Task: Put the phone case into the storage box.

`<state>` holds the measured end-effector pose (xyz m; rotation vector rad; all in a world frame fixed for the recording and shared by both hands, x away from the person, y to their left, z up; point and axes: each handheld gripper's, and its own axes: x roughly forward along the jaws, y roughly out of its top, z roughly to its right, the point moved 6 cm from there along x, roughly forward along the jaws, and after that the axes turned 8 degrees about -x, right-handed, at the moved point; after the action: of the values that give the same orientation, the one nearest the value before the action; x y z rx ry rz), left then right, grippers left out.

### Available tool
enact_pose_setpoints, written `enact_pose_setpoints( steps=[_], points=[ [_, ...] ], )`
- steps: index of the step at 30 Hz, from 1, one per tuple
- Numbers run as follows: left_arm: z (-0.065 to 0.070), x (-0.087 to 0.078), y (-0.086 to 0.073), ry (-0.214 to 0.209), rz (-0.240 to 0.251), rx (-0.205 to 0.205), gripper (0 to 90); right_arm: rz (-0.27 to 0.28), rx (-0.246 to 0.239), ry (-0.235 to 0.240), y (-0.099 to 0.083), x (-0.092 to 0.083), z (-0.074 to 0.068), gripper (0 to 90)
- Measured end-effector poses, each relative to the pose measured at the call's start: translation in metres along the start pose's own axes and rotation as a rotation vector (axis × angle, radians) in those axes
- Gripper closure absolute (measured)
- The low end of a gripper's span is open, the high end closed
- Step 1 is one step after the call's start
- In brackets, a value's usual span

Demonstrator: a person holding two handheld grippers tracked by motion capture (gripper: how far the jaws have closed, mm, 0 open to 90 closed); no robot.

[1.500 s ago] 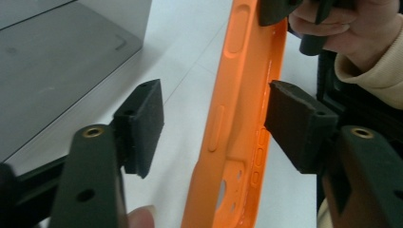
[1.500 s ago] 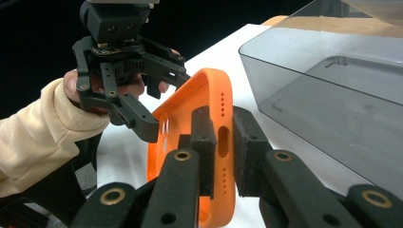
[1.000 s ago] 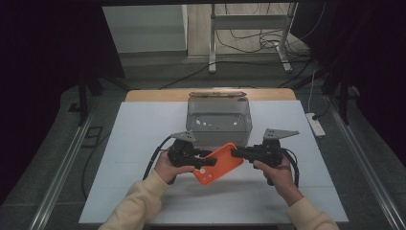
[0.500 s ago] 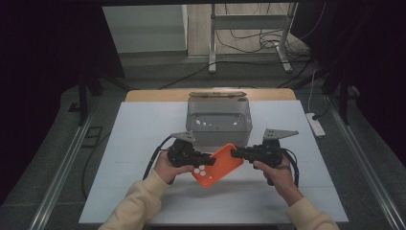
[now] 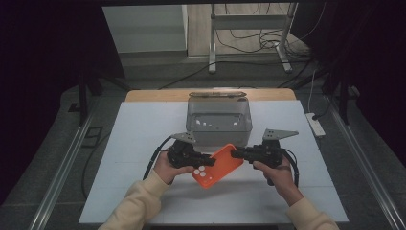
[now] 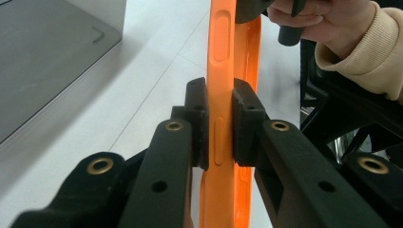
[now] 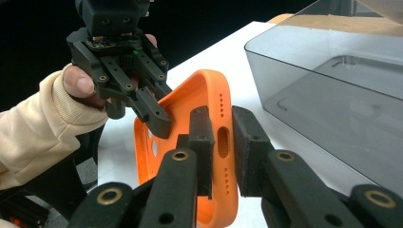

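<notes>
1. Orange phone case (image 5: 215, 166): held above the white table (image 5: 143, 143) between the two grippers, just in front of the clear grey box (image 5: 219, 120). In the high view its camera-cutout end lies toward the person's left.
2. Left gripper (image 5: 203, 162): both pads are pressed against the case's side rim, one on each face (the left gripper view shows the rim edge-on, running straight up between the jaws) (image 6: 219, 128).
3. Right gripper (image 5: 238, 154): its jaws straddle the bottom edge of the case at the oval port opening, close against the rim on either side (image 7: 223, 142).
4. Left hand (image 5: 167, 168) and right hand (image 5: 277, 168): each grasps its gripper's handle; cream sleeves (image 5: 139, 203) enter from the bottom.
5. Box: empty-looking, standing at the table's far middle.
</notes>
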<state>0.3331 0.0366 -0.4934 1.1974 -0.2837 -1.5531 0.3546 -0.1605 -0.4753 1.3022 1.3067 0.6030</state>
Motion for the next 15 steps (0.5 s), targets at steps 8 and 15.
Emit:
enact_pose_setpoints(
  steps=[8, 15],
  points=[
    [0.0011, -0.0011, 0.0004, 0.001, 0.001, 0.007, 79.9, 0.001, 0.008, -0.009, -0.0003, 0.0005, 0.0003, 77.7],
    [0.0002, -0.0051, 0.0015, 0.021, 0.007, 0.009, 80.2, 0.014, 0.006, -0.046, 0.0001, -0.0016, 0.0028, 65.1]
  ],
)
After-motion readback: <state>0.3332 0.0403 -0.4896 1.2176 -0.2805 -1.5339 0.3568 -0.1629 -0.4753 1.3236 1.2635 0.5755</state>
